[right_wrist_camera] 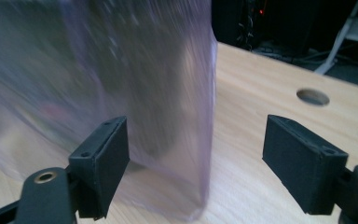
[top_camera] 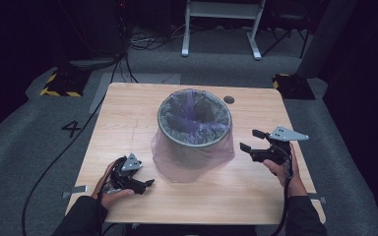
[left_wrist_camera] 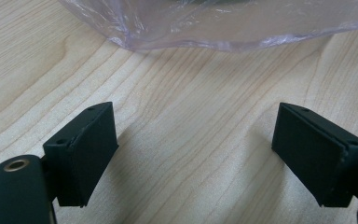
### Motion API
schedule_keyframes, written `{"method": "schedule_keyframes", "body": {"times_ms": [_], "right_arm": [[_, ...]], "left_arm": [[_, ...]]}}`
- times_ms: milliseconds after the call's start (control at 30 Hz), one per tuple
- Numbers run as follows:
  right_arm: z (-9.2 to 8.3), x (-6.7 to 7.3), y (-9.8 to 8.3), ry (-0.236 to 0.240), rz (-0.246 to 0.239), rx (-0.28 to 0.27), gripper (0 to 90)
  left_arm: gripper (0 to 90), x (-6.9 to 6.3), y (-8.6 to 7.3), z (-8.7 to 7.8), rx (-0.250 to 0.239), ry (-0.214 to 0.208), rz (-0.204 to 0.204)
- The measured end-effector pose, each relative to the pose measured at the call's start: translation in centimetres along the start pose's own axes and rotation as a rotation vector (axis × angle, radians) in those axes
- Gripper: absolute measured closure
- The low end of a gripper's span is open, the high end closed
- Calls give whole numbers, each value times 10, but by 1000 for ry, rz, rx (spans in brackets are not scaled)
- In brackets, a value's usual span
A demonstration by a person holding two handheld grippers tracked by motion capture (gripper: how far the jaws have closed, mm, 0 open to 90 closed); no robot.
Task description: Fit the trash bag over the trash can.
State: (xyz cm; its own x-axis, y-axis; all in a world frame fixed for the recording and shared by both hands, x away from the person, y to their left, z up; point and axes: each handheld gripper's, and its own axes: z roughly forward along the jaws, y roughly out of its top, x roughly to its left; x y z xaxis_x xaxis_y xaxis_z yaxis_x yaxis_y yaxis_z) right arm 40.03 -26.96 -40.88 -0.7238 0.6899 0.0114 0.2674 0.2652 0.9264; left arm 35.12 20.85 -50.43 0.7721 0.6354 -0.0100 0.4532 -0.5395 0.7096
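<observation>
A round grey mesh bin (top_camera: pixel 195 110) stands in the middle of the wooden table (top_camera: pixel 128 113). A thin purple see-through bag (top_camera: pixel 192 164) lines it and hangs down over its outside to the tabletop. My left gripper (top_camera: pixel 145 176) lies low on the table at the bin's front left, open, pointing at the bag's hem (left_wrist_camera: pixel 214 28); nothing is between its jaws (left_wrist_camera: pixel 209 144). My right gripper (top_camera: pixel 250 140) is held above the table to the right of the bin, open. The bag's hanging side (right_wrist_camera: pixel 121 70), blurred, is close in front of its jaws (right_wrist_camera: pixel 196 158), not pinched.
A round cable hole (top_camera: pixel 229 100) is in the table behind the bin, also in the right gripper view (right_wrist_camera: pixel 313 96). Grey floor, cables and a white frame (top_camera: pixel 221 24) lie beyond the table. Bare wood runs along the front edge (top_camera: pixel 202 201).
</observation>
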Motion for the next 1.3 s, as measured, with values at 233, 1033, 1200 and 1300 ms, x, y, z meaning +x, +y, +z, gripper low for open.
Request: {"method": "schedule_keyframes", "body": {"times_ms": [233,1033,1200,1300], "right_arm": [[-9,10,40,-4,-77,-35,229],[63,39,120,90,-189,47,261],[79,44,123,89,-195,74,251],[88,47,123,107,-195,102,230]], "left_arm": [[128,0,1,1,0,-2,0],[124,2,2,2,2,-21,26],[123,2,2,2,1,-22,27],[122,2,2,2,1,-24,28]]}}
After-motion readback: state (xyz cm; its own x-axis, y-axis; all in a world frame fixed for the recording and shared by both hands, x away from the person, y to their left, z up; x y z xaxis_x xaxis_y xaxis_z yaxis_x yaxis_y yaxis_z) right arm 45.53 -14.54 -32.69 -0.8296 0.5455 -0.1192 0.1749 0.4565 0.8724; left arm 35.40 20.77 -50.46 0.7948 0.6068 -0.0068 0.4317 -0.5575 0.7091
